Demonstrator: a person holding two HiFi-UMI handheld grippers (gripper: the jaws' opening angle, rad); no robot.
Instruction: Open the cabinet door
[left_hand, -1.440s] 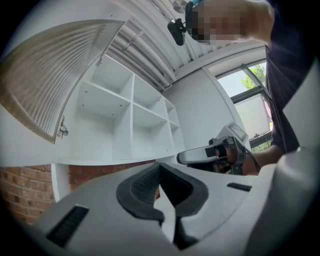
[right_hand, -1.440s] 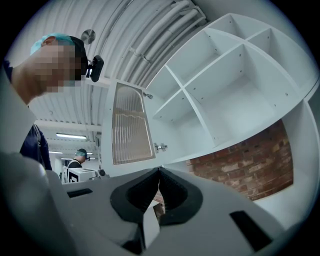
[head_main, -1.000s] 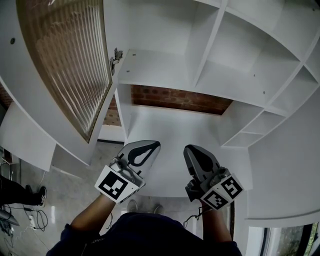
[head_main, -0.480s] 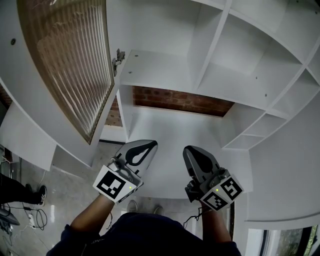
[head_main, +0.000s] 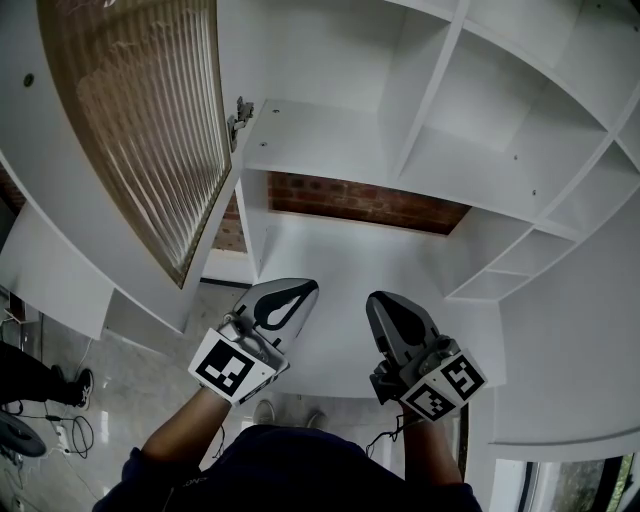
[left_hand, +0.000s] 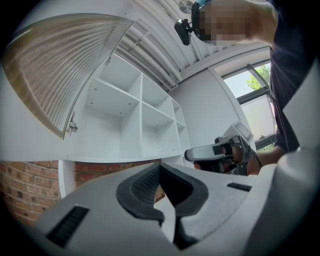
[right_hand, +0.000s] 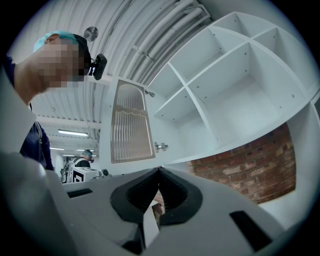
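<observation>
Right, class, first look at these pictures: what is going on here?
A person stands below a white wall cabinet, holding a gripper in each hand. The cabinet door, with its ribbed glass panel, is already swung wide open, showing the shelves inside. The left gripper and the right gripper hang side by side below the cabinet, jaws together, holding nothing and touching nothing.
</observation>
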